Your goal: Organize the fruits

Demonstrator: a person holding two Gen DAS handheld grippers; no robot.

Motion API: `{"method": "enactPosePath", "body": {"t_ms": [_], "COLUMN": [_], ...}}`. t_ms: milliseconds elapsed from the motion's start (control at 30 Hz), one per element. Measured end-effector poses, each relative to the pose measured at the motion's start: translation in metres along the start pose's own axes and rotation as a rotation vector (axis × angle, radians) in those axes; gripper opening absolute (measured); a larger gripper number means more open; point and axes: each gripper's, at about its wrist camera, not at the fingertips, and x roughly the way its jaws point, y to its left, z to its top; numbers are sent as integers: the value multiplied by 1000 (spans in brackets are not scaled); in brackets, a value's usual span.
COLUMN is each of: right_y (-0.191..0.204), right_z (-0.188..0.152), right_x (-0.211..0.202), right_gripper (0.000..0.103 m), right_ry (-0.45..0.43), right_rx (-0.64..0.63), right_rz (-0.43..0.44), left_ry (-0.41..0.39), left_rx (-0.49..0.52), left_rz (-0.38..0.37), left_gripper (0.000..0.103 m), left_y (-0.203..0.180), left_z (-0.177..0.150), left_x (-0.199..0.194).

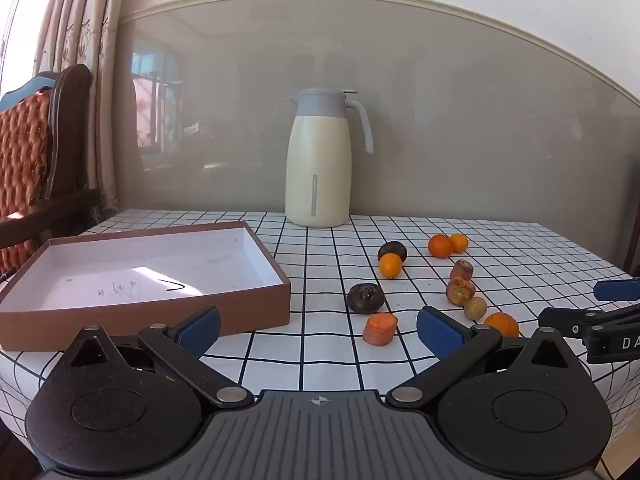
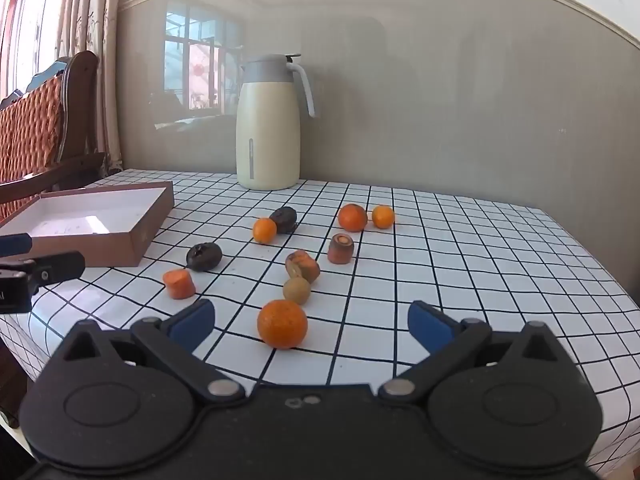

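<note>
The right gripper [image 2: 310,326] is nearest, its jaws spread wide with nothing between the blue pads [image 2: 191,325]. Just ahead of them, a little left of the midline and resting on the checked cloth [image 2: 460,260], sits a round orange [image 2: 282,329]; this is the closest fruit to either hand, so the right hand looks best placed to take it first. Being round, it has no long axis to line up with, and its skin is bright and slightly dimpled.

The left gripper [image 1: 318,332] is likewise wide open and empty. A carrot stub [image 1: 380,329] lies just ahead and to the right of its midline, on its side with the cut face turned toward the jaws. Beyond that is a dark, wrinkled fruit [image 1: 365,298].

Further out, a small tan fruit [image 2: 297,290] touches or nearly touches a browned carrot piece [image 2: 303,266], with another stub [image 2: 341,249] standing upright behind. Two more oranges [image 2: 352,217] sit close together at the back, and a fourth [image 2: 264,230] rests against a second dark fruit [image 2: 283,219].

The box [image 1: 256,308], shallow and empty, lies to the left of the spread, directly ahead of the left hand's left pad; a likely destination, I judge. Anything the right hand lifts must cross leftward over the other pieces to reach it. A jug [image 1: 319,160] stands at the wall, well apart.
</note>
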Motion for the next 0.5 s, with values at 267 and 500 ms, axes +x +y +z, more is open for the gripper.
{"method": "enactPosePath", "body": {"t_ms": [267,500], "right_y": [3,4], "right_z": [-1,-1], "right_x": [1,3], "right_gripper": [97,97], "right_ry": [-2,-5], "right_rx": [-21,-22], "right_rz": [-8,-2], "left_ry": [6,16], "left_rx": [3,-13], "left_rz": [-35,10], "left_gripper": [103,103], "left_y": [5,10], "left_z": [-1,-4], "left_x": [1,3]}}
